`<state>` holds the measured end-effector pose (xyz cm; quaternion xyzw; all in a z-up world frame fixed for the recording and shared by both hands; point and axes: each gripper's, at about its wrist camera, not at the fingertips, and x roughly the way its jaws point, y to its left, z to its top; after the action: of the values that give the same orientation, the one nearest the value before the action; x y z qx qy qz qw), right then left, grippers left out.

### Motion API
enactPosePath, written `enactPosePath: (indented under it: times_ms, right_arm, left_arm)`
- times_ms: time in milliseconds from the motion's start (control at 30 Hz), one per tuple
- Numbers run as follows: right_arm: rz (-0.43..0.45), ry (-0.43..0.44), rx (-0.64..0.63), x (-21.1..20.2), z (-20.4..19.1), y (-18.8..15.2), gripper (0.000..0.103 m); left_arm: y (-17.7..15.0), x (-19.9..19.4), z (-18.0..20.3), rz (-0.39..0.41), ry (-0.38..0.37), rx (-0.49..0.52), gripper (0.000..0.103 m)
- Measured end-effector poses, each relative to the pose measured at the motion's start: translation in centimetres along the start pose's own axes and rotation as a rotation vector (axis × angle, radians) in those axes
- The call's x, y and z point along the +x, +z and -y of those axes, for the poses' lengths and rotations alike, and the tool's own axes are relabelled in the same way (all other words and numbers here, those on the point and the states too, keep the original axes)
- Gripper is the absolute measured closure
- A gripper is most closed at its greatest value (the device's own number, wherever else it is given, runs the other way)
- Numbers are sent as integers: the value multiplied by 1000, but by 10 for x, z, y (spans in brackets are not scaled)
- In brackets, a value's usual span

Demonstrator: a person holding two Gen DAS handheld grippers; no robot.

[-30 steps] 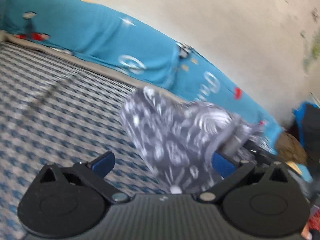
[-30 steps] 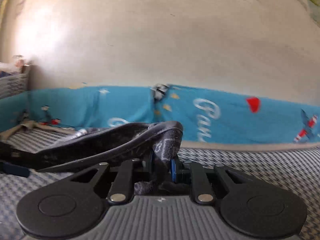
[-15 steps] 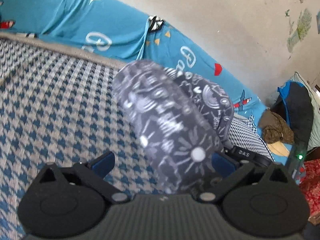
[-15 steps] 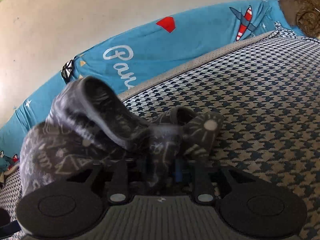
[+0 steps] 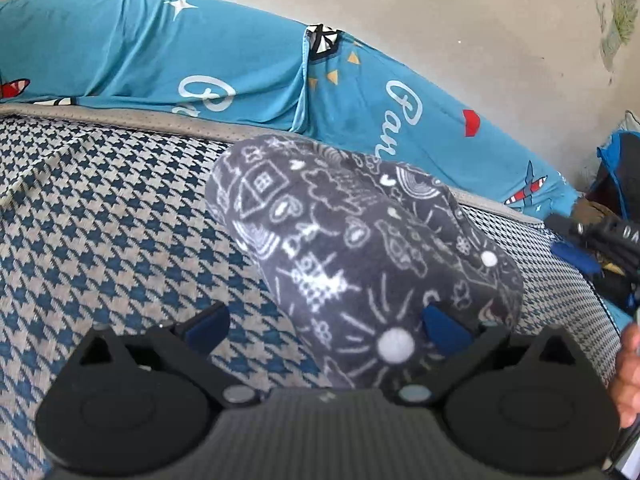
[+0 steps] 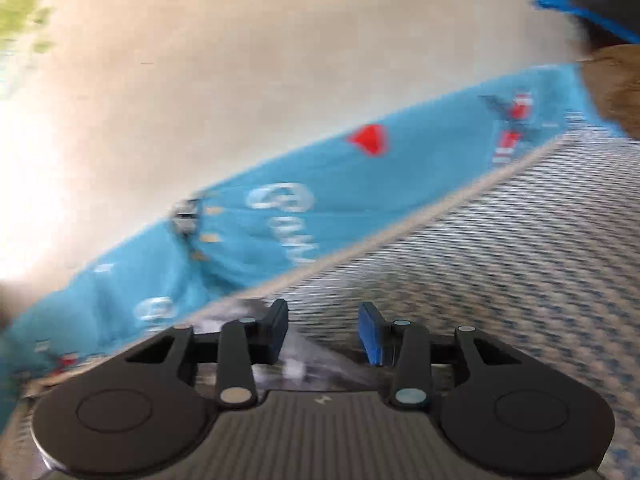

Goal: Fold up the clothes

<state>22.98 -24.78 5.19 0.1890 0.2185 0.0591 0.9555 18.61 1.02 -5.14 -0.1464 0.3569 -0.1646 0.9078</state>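
Left wrist view: a houndstooth-woven mattress (image 5: 120, 220) is seen, edged by a blue printed sheet (image 5: 240, 68) under a stained plaster wall (image 5: 460, 12). A grey fleece garment (image 5: 360, 248) with white doodles is heaped there — between the spread jaws of the left gripper (image 5: 324, 324). The right gripper (image 6: 323, 330) jaws have just been opening — only a blurred bit of cloth is seen below them.

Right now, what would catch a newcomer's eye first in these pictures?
The dark grey garment with white doodles, bunched on the houndstooth mat, between the wide-apart fingers of the left gripper. Behind it a bright blue sheet with planes and white script runs along the wall. The right gripper has just been opening, and nothing is gripped between its pads.
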Motion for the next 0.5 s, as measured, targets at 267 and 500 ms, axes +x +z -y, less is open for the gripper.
enactPosePath:
  times_ms: [267,500]
  right_arm:
    - [-160,215,-244,61,-44,-5,72]
    - [-272,118,-222,127,-34,-26,74]
  left_arm:
    - [-1,3,-5,-48,52,9,0]
    - [-3,12,-17,-94,85,-12,0]
